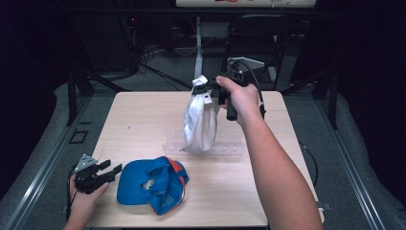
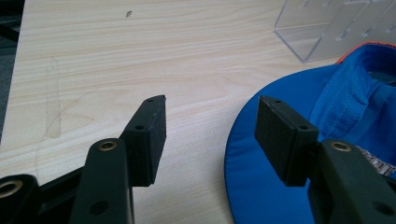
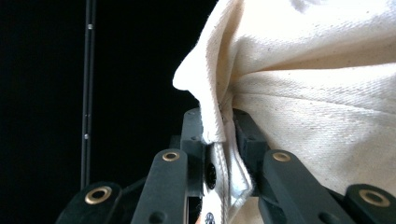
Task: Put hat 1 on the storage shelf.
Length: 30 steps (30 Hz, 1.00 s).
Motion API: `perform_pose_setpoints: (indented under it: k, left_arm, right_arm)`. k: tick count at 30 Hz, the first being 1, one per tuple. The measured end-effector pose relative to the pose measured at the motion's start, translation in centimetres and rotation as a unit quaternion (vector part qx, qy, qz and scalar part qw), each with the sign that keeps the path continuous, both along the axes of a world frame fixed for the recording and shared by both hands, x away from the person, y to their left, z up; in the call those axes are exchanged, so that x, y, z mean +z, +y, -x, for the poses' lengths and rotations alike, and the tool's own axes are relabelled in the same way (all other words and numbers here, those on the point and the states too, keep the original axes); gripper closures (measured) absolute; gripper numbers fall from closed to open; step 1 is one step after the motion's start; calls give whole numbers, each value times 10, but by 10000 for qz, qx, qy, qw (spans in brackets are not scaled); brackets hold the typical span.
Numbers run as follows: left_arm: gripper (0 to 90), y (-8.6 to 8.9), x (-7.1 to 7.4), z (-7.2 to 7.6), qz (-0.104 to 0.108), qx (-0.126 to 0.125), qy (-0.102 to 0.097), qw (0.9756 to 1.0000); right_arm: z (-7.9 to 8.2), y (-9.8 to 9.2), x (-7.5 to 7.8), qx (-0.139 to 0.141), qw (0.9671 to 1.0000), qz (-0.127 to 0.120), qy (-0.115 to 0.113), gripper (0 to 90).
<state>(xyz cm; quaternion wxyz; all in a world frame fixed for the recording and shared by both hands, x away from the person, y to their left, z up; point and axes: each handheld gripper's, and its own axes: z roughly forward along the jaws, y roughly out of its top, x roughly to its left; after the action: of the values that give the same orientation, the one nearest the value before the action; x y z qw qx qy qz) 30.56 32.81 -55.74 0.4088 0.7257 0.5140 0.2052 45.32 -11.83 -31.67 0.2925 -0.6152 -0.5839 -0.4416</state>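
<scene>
A white cap (image 1: 200,122) hangs in the air above the middle of the table, pinched at its top edge by my right gripper (image 1: 207,88). In the right gripper view the cream fabric of the white cap (image 3: 317,93) is clamped between the two black jaws of my right gripper (image 3: 219,133). A blue cap with an orange trim (image 1: 152,184) lies on the table at the front left. My left gripper (image 1: 111,171) rests just left of it, open. In the left gripper view, my left gripper (image 2: 210,130) stands wide over bare wood, beside the brim of the blue cap (image 2: 261,186).
A clear acrylic rack (image 1: 206,148) lies on the wooden table (image 1: 143,120) under the hanging cap; its corner (image 2: 327,32) shows in the left gripper view. Chairs, a desk leg and cables stand in the dark beyond the far edge.
</scene>
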Motion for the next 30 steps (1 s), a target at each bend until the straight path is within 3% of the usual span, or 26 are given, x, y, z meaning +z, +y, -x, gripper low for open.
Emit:
perform_pose_setpoints:
  k: [7, 11, 16, 19, 22, 24, 26, 29, 30]
  left_arm:
    - [441, -1, 2, 0, -67, -43, -27, 10000]
    - [440, -7, 5, 2, -114, -115, -118, 9998]
    - [439, -25, 17, 5, -218, -383, -334, 9985]
    - [433, -46, 32, 8, -184, -703, -602, 9955]
    - [426, -56, 39, 8, -173, -885, -636, 9939]
    - [419, -80, 49, 3, -284, -1196, -737, 9897]
    - [419, -89, 52, 1, -356, -1285, -749, 9882]
    - [441, -115, 56, -7, -364, -1590, -881, 9827]
    - [442, -122, 57, -9, -371, -1610, -904, 9821]
  right_arm:
    - [-16, 14, -11, -121, 9996, 253, 89, 767]
    - [-20, 22, -16, -156, 9998, 131, 57, 763]
    - [-24, 29, -20, -208, 9997, 116, 23, 757]
    - [-25, 34, -24, -183, 9998, 121, -19, 757]
    - [-25, 35, -24, -194, 9998, 73, -40, 757]
    - [-23, 37, -24, -189, 9997, 106, -95, 757]
    - [-23, 38, -24, -206, 9997, 94, -130, 756]
    - [-22, 37, -26, -278, 9993, 105, -238, 756]
    - [-21, 37, -26, -308, 9991, 106, -270, 755]
